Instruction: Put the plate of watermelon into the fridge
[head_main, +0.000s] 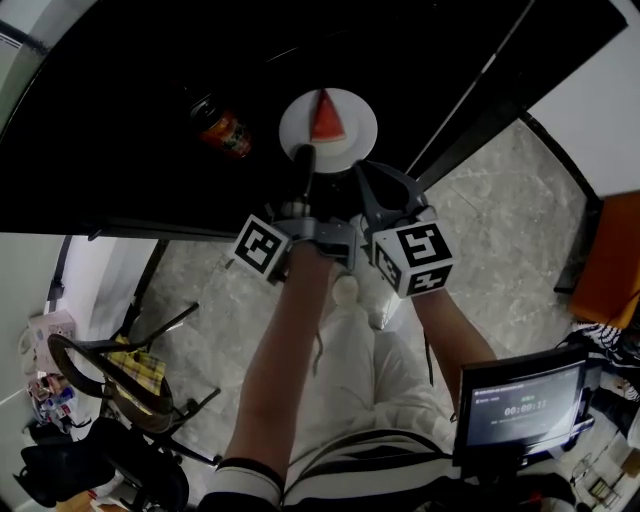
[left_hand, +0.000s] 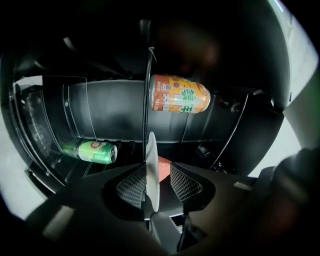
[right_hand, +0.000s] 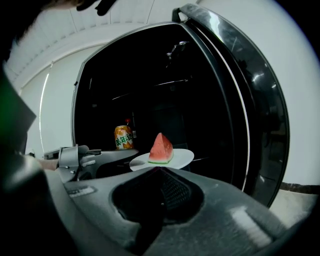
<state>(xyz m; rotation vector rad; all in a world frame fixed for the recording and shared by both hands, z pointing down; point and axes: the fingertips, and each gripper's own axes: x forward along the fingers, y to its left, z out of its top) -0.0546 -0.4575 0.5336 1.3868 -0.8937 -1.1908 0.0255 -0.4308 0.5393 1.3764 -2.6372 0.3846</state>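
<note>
One watermelon wedge (head_main: 326, 117) lies on the white plate (head_main: 355, 137). Your left gripper (head_main: 304, 157) clamps the plate's rim at the open fridge's (head_main: 120, 150) front. Inside are an orange can (left_hand: 180, 94) and a green can (left_hand: 97, 152). Your right gripper (head_main: 366, 176) is beside the plate, jaws together and empty.

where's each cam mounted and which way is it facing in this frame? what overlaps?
Head view: on the person's head, aimed steeply down; shows forearms and both grippers; left gripper grips the plate rim.
Left gripper view: on the left gripper, aimed into the fridge; own jaws shut on the plate, seen edge-on.
Right gripper view: on the right gripper, aimed at the open fridge; own jaws together, empty; left gripper at left.
Shared: plate and watermelon in all three; orange can in both gripper views.
</note>
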